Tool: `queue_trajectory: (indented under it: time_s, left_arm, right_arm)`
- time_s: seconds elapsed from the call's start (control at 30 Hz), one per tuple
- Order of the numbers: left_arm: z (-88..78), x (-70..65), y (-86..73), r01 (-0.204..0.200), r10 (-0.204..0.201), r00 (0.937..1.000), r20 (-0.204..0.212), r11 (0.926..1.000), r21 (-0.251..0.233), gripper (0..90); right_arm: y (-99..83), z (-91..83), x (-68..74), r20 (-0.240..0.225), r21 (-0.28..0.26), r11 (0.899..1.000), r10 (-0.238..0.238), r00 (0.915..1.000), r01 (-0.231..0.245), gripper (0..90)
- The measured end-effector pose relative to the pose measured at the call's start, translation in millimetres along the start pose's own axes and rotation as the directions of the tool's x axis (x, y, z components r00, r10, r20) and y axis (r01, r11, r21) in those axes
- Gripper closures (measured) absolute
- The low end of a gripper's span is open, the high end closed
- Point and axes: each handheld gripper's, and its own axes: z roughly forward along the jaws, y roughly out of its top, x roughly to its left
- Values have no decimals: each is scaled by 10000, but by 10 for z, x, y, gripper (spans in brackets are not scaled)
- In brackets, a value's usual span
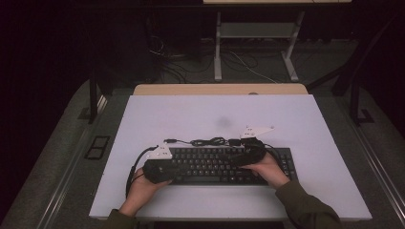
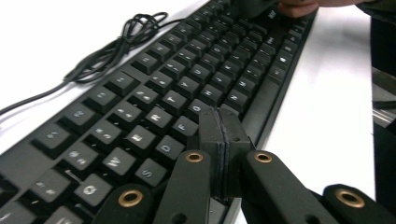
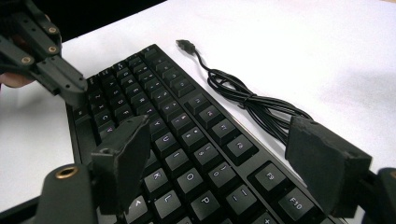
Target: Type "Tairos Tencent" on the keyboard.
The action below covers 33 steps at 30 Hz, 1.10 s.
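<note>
A black keyboard (image 1: 210, 167) lies across the near half of a white board (image 1: 215, 114). My left gripper (image 1: 179, 168) hovers over the keyboard's left end, held by a hand. Up close, the left gripper (image 2: 220, 126) is shut, pads pressed flat together with nothing between them, its tip low over the letter keys (image 2: 154, 93). Whether it touches a key I cannot tell. My right gripper (image 1: 235, 160) is over the keyboard's right part and points left. In its own view the right gripper (image 3: 224, 158) stands wide open above the keys (image 3: 187, 126), holding nothing.
The keyboard's black cable (image 1: 210, 141) lies bundled just behind it, its plug (image 3: 184, 44) loose on the board. A wooden table edge (image 1: 219, 89) runs along the board's far side. Beyond it are white desk legs (image 1: 217, 47) and floor cables.
</note>
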Motion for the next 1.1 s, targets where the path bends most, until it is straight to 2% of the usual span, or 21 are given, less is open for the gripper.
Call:
queue_trajectory:
  time_s: [0.5, 0.7, 1.1]
  left_arm:
    - [154, -59, -12, -263, 231, 9981, 568, 9981, 561, 892]
    - [194, -52, -24, -306, 264, 9980, 575, 9969, 729, 892]
    - [210, -51, -27, -251, 207, 9979, 619, 9971, 715, 891]
  right_arm:
    - [-3, 8, 3, 30, 42, 10000, 17, 10000, -17, 218]
    - [-3, 7, 3, 34, 49, 10000, -18, 10000, 18, 218]
    - [-2, 5, 2, 58, 39, 10000, -24, 10000, 24, 218]
